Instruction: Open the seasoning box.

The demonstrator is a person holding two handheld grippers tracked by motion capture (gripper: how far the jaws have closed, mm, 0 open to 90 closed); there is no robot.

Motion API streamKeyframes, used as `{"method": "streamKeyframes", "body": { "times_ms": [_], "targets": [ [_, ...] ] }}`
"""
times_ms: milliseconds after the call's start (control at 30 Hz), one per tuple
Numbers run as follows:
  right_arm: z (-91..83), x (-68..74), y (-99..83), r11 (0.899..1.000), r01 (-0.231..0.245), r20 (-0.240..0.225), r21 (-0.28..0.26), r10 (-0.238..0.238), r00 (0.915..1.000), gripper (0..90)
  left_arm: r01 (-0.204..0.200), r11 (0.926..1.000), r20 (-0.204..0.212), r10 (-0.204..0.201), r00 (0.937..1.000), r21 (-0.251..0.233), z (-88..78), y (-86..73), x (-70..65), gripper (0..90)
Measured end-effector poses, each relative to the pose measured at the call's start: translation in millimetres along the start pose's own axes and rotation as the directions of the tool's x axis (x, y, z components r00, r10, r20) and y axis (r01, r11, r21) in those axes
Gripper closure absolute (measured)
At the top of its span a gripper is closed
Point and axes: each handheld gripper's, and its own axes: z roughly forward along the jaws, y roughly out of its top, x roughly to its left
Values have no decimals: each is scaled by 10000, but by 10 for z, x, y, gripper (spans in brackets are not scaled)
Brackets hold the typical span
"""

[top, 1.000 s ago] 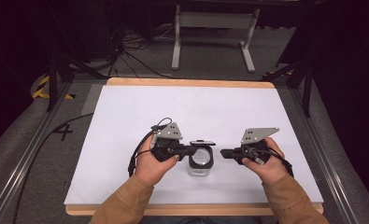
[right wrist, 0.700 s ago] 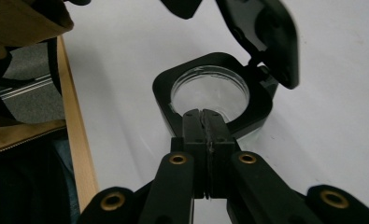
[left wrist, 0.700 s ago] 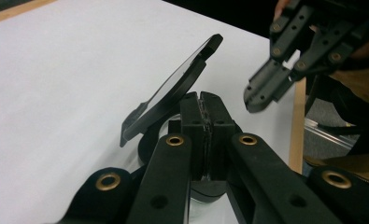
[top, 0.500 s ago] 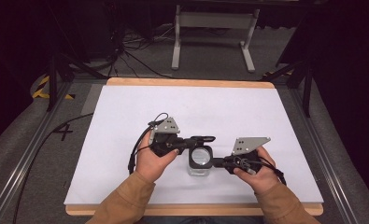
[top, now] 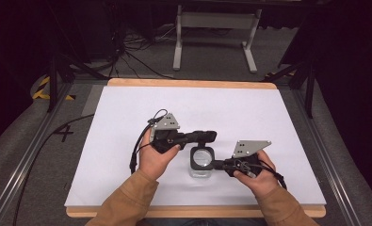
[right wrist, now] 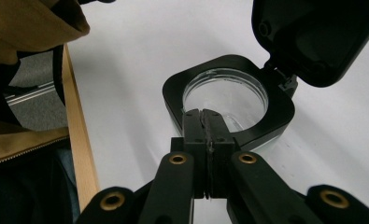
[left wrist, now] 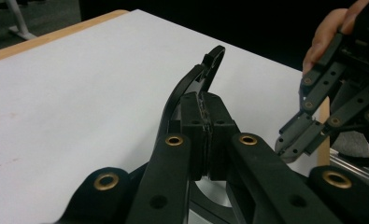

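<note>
**Both grippers closed at an open-lidded container**

Nearest the table's front edge: tan sleeves (top: 127,200) and two hands entering from below. Just beyond, right gripper (top: 217,165) held low and pointing toward the table's left, jaws pressed together with nothing seen between them, tips touching or just over the near rim of the container (top: 201,162). In the right gripper view, same closed jaws at (right wrist: 204,116), resting at the black square collar around the clear round mouth (right wrist: 226,95).

Container standing upright on the white table top (top: 249,113), a little right of centre and toward the front, between the two hands. Clear body, black top frame, hinged black lid (right wrist: 313,39) swung up and open on the far side as seen from the right gripper.

Slightly farther back: left gripper (top: 211,135), pointing toward the table's right, above the container's far edge. Jaws closed on a thin black curved part (left wrist: 205,70) in the left gripper view, seemingly the lid's edge or tab; pads meeting at (left wrist: 204,119). Right gripper also visible there (left wrist: 294,140).

Farthest: wooden table edge (top: 188,83), cables and a grey stand (top: 214,33) on the floor.
</note>
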Motion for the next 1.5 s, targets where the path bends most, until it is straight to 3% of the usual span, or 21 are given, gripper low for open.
{"method": "streamKeyframes", "body": {
  "times_ms": [500,1267,1500],
  "targets": [
    [50,18,-41,10000,-67,175,-58,68,9998,900,85,9989,-252,-97,9996,-466,28,11,54,887],
    [44,48,-70,9998,-25,366,-190,32,9993,900,-99,9992,-1007,59,9949,-395,110,26,111,892],
    [41,54,-77,9997,-20,429,-236,30,9991,900,10,9989,-1099,-60,9939,-462,133,25,109,897]
  ]
}}
